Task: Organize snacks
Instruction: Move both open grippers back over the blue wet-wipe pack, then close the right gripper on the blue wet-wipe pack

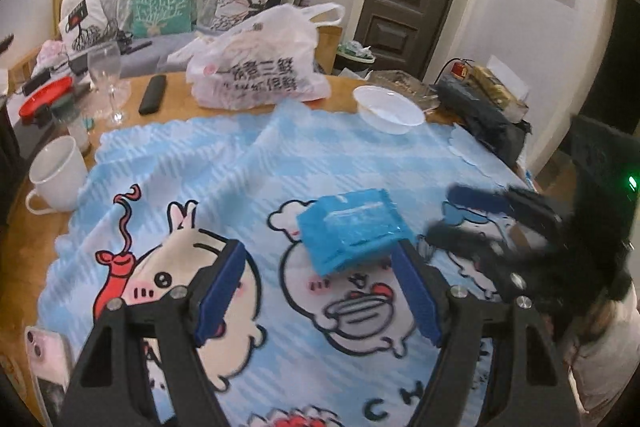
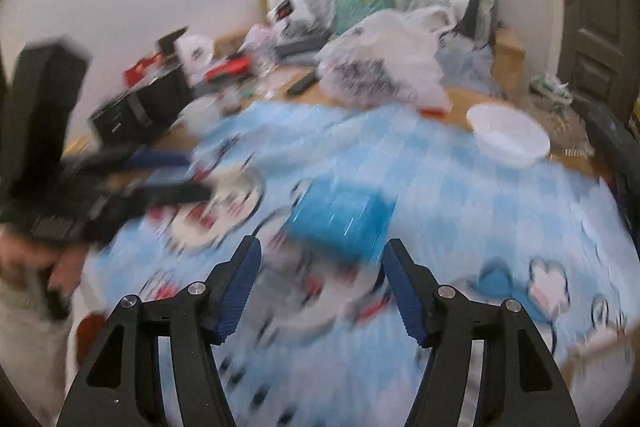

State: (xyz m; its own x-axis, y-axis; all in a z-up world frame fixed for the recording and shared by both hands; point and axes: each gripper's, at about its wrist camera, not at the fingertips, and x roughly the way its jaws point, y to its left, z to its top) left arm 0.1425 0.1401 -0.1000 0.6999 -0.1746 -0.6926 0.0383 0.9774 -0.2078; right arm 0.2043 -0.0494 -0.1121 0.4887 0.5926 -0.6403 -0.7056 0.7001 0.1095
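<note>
A blue snack packet (image 1: 354,233) lies on the blue cartoon cloth (image 1: 248,163) in the middle of the table. It also shows, blurred, in the right wrist view (image 2: 340,223). My left gripper (image 1: 320,291) is open and empty, just short of the packet, with its right finger close beside it. My right gripper (image 2: 320,285) is open and empty, just short of the packet from the other side. It also shows, blurred, in the left wrist view (image 1: 452,215). The left gripper shows at the left of the right wrist view (image 2: 176,175).
A white bowl (image 1: 388,109) and a white plastic bag (image 1: 256,67) sit at the far side. A white mug (image 1: 58,175), wine glasses (image 1: 106,75), a black remote (image 1: 153,93) and a red dish (image 1: 44,97) stand at the left. A phone (image 1: 44,351) lies near left.
</note>
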